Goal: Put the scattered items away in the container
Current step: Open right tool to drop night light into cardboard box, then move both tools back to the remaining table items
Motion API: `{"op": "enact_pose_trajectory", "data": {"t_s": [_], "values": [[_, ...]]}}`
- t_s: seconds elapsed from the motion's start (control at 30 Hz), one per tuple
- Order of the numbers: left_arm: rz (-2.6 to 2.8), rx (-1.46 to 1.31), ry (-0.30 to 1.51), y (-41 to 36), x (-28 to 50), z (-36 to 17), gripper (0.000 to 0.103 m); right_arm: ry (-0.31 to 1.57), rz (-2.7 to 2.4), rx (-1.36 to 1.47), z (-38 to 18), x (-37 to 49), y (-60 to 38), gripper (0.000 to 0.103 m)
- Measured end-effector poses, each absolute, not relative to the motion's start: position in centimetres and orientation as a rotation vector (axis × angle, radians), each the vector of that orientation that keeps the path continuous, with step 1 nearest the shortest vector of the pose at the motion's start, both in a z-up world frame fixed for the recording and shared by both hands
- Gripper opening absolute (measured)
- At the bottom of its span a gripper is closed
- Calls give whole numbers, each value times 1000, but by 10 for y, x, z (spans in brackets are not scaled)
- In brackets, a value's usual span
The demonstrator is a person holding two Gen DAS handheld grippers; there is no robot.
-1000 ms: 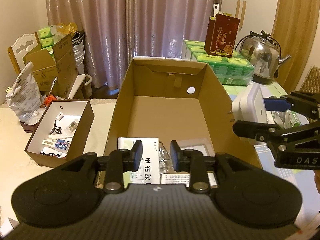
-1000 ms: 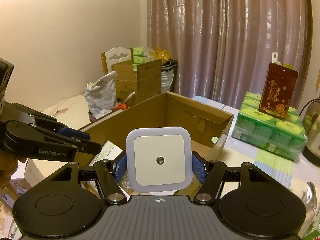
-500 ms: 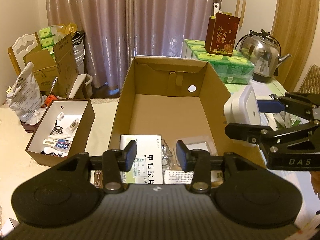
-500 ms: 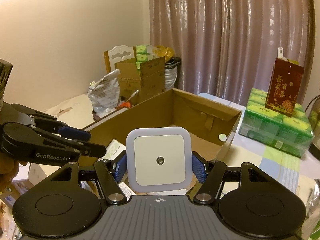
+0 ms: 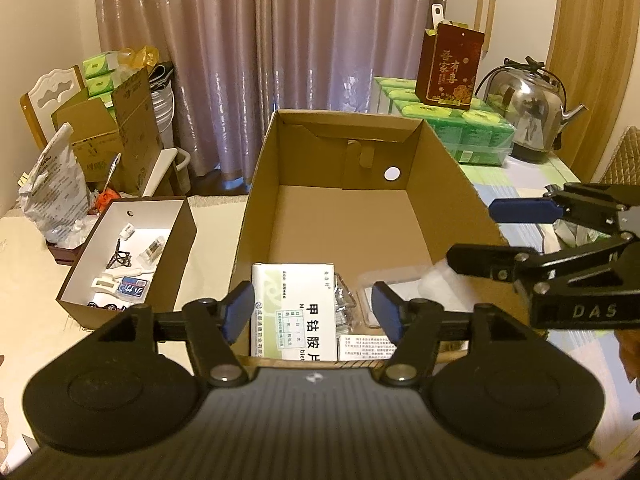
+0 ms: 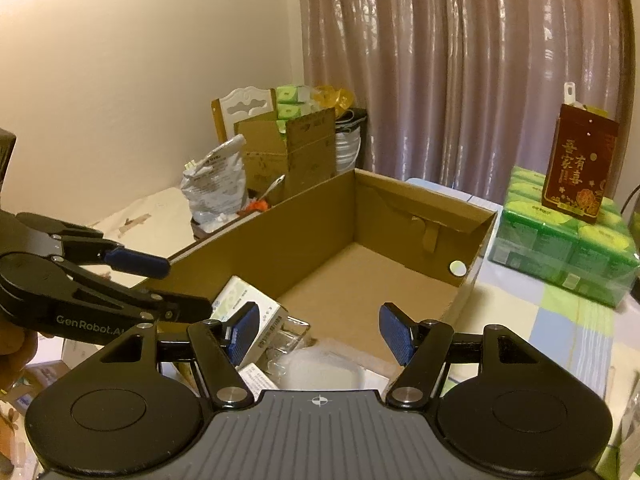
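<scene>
The open cardboard box (image 5: 352, 216) stands in front of both grippers; it also shows in the right wrist view (image 6: 320, 240). In its near end lie a white medicine box (image 5: 294, 308), clear blister packs (image 5: 344, 300) and the white square night light (image 6: 320, 368), blurred, just under my right gripper. My left gripper (image 5: 314, 310) is open and empty over the box's near edge. My right gripper (image 6: 322, 330) is open and empty over the box's near right part; it shows from the side in the left wrist view (image 5: 476, 236).
A small brown box of odds and ends (image 5: 124, 260) stands left of the big box. Green tissue packs (image 5: 460, 132) with a red gift box (image 5: 448, 68) and a steel kettle (image 5: 528, 112) stand at the back right. More cartons and a bag (image 5: 56, 184) are at the far left.
My right gripper has opened and let go of the white night light, which has dropped into the box. My left gripper has opened wider.
</scene>
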State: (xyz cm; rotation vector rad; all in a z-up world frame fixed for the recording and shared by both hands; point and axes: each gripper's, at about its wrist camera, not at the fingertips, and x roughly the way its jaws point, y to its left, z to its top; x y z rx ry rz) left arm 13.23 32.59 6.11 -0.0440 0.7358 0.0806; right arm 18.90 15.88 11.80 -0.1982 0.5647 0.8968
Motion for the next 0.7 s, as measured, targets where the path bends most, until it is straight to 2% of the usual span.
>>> {"op": "enact_pose_trajectory", "data": {"t_s": [0.17, 0.23, 0.3, 0.47, 0.7], "values": [[82, -44, 734, 325, 129, 61, 61, 560, 850, -145, 122, 194, 138, 66], [81, -43, 730, 323, 128, 62, 66, 562, 819, -110, 123, 195, 125, 74], [79, -43, 727, 321, 127, 62, 67, 567, 794, -79, 123, 195, 110, 77], [65, -41, 720, 309, 125, 65, 70, 583, 738, -51, 119, 186, 73, 79], [50, -38, 704, 287, 117, 72, 80, 620, 660, 2, 112, 168, 22, 86]]}}
